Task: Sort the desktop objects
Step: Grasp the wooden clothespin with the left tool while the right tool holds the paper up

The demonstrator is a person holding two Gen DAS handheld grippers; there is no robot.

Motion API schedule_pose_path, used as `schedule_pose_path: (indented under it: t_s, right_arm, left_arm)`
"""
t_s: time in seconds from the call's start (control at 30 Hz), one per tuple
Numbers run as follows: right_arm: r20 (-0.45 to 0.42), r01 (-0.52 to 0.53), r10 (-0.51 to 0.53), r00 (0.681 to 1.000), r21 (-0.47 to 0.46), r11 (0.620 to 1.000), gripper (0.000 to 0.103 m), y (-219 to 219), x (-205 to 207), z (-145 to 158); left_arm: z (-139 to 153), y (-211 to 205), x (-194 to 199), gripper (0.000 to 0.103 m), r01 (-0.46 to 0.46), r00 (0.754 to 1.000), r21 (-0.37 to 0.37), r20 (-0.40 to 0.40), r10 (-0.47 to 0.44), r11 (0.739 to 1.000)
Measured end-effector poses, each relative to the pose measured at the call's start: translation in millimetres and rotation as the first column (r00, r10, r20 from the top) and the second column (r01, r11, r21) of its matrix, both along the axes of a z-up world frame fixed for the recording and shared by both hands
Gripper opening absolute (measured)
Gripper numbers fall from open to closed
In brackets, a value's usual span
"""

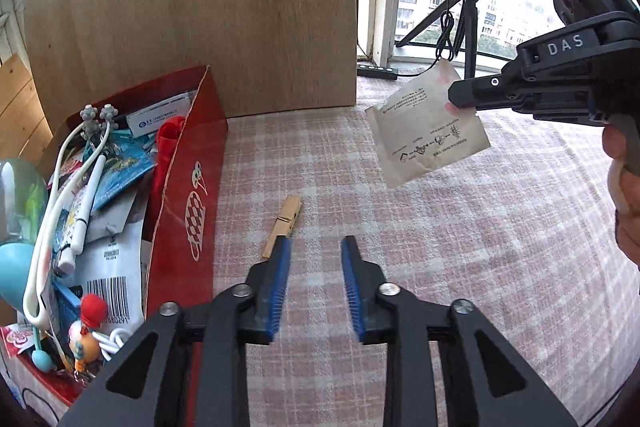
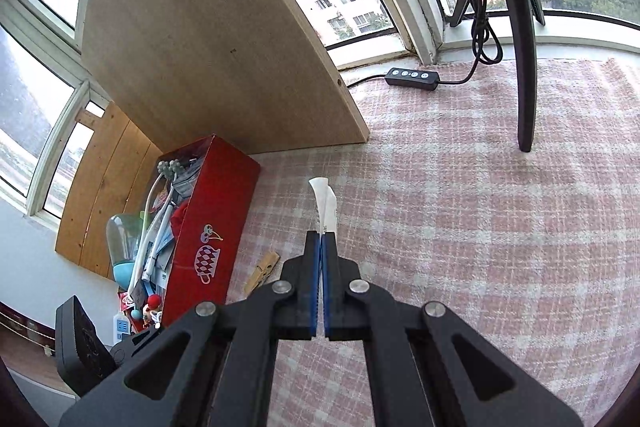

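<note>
A beige paper packet with black print hangs in the air, pinched at its upper right corner by my right gripper. In the right wrist view the packet shows edge-on, sticking out past my shut right gripper. My left gripper is open, low over the checked cloth, with nothing between its fingers. A wooden clothespin lies on the cloth, its near end just beyond the left fingertip; it also shows in the right wrist view. The red box stands at the left, full of small items.
A tall wooden board stands behind the red box. A tripod with a ring light and its cable remote stand on the cloth by the window. A hand holds the right gripper's handle.
</note>
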State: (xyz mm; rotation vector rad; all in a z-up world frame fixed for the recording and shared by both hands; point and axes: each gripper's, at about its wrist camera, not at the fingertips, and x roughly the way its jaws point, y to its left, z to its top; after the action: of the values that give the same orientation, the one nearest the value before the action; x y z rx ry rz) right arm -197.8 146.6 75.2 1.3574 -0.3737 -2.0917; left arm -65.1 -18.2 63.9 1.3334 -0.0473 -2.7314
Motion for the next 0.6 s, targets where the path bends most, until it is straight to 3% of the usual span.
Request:
schedule_pose_path:
  t_s: [0.23, 0.37, 0.47, 0.53, 0.6]
  right_arm:
    - [-0.002, -0.026, 0.026, 1.000, 0.000, 1.000, 0.001, 3.3, 3.4, 0.9]
    - [-0.007, -0.033, 0.033, 0.999, 0.009, 0.999, 0.001, 6.8, 3.6, 2.4]
    - [-0.014, -0.029, 0.029, 0.999, 0.018, 0.999, 0.001, 6.4, 5.4, 3.7]
    - [-0.019, -0.026, 0.026, 0.999, 0.023, 0.999, 0.001, 6.1, 6.7, 4.6]
    - [-0.024, -0.023, 0.024, 0.999, 0.029, 0.999, 0.001, 5.8, 7.9, 5.5]
  left_arm:
    - [-27.3, -3.3, -41.7, 0.053, -0.045, 0.994, -0.110, 0.097, 0.055, 0.993]
    - [-44.6, -11.9, -54.3, 0.052, -0.055, 0.986, -0.053, 0.157, 0.062, 0.997]
    - [-53.3, -14.5, -52.0, 0.044, -0.047, 0.984, 0.003, 0.174, 0.045, 0.999]
    - [-53.7, -14.3, -50.6, 0.017, -0.033, 0.984, 0.036, 0.175, 0.027, 0.999]
    - [-52.9, -13.1, -49.7, 0.010, -0.024, 0.984, 0.043, 0.176, 0.016, 0.999]
